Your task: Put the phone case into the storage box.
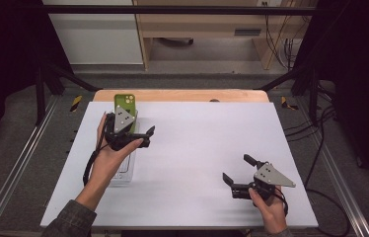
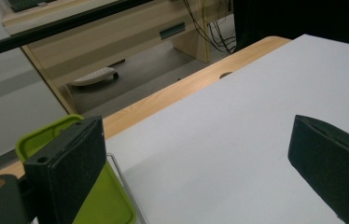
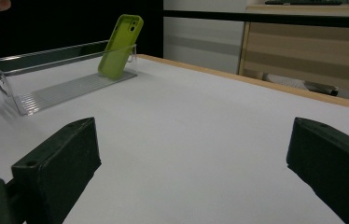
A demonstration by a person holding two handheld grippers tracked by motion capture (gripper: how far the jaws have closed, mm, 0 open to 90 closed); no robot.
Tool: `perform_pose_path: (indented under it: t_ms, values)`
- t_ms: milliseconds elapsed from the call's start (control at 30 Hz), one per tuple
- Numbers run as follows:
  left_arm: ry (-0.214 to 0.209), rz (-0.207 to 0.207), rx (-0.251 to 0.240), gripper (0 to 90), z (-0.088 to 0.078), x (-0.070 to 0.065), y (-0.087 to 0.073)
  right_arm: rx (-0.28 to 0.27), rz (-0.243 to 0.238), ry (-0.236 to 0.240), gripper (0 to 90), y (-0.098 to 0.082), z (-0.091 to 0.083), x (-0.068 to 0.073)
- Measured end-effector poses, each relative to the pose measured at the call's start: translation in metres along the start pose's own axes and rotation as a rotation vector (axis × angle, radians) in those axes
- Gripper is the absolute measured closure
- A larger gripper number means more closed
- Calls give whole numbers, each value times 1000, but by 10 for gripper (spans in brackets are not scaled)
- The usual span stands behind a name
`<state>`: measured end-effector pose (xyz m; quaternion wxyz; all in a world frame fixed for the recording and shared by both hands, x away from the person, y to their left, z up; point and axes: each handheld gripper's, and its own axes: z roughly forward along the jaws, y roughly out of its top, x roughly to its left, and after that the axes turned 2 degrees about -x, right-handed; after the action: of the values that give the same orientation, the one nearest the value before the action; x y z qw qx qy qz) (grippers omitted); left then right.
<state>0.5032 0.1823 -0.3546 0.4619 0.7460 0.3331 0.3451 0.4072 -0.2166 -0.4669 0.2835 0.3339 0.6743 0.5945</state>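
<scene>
A green phone case [image 1: 125, 101] [image 3: 119, 44] stands tilted against the far end wall of a clear plastic bin [image 1: 126, 170] [image 3: 46, 60] on the left of the white table. My left gripper [image 1: 140, 126] [image 2: 186, 140] hovers open over the bin's far end. Its left jaw sits right beside the case [image 2: 102, 205], apart from it, and nothing lies between the jaws. My right gripper [image 1: 237, 169] [image 3: 191, 135] stands open low over the table at the front right, pointing towards the bin, with nothing in it.
The white table top [image 1: 197, 143] has a wooden strip [image 1: 182, 95] along its far edge. Metal frame rails run down both sides, and cables [image 1: 320, 148] lie on the floor at the right. A wooden cabinet [image 1: 202, 29] stands beyond the table.
</scene>
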Motion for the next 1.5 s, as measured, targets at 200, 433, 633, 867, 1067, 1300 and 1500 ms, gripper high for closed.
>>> perform_pose_path:
  t_ms: [200,433,633,867,1067,1300,1500]
  values:
    - [-32,-56,-22,42,-4,-2,1,1,2,4,23,0,0,0]
    - [-63,-108,-41,37,-10,-2,-1,1,3,4,22,0,0,0]
    - [-58,-130,-53,33,-16,-1,-3,2,3,8,22,0,0,1]
    - [-50,-148,-72,32,-26,5,-5,3,3,12,21,0,0,1]
    - [-35,-159,-88,32,-36,11,-7,3,7,14,20,0,1,1]
    - [-20,-163,-107,32,-47,18,-10,6,7,15,20,-1,1,1]
    - [-8,-158,-125,31,-57,23,-13,6,6,16,20,-1,1,1]
